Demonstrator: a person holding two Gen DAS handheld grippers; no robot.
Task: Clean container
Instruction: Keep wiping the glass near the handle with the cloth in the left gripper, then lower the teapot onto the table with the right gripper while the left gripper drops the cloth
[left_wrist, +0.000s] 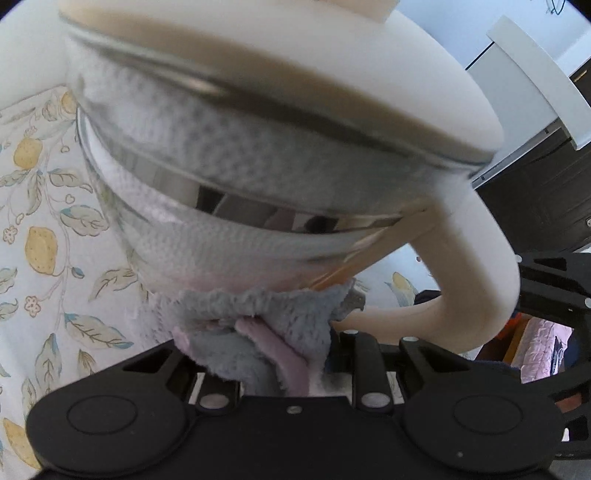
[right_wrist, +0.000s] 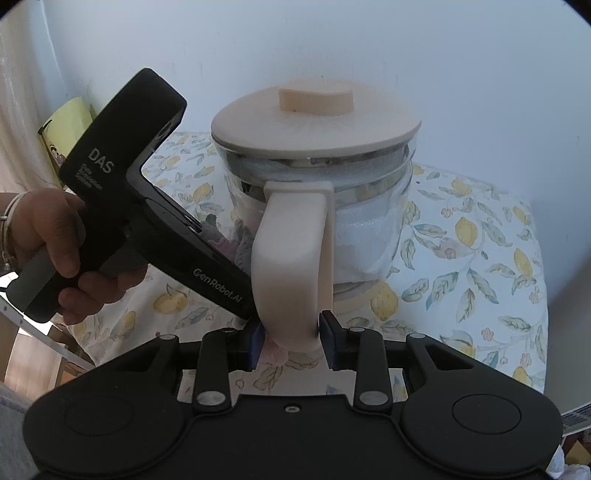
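A glass container (right_wrist: 369, 229) with a cream lid (right_wrist: 314, 125) and a cream handle (right_wrist: 291, 266) stands on the lemon-print tablecloth. My right gripper (right_wrist: 291, 332) is shut on the lower bend of the handle, one blue pad (right_wrist: 328, 332) on each side. A hand (right_wrist: 55, 236) holds my left gripper (right_wrist: 155, 229) at the container's left side. In the left wrist view that gripper (left_wrist: 280, 354) is shut on a grey and pink cloth (left_wrist: 266, 332), which presses against the glass wall (left_wrist: 258, 192). The cloth hides its fingertips.
The tablecloth (right_wrist: 480, 258) covers a table that ends near a pale wall behind the container. A yellow-green package (right_wrist: 66, 125) leans at the back left. A dark cabinet (left_wrist: 535, 199) and a white shelf edge (left_wrist: 535, 85) lie beyond the handle (left_wrist: 480, 266).
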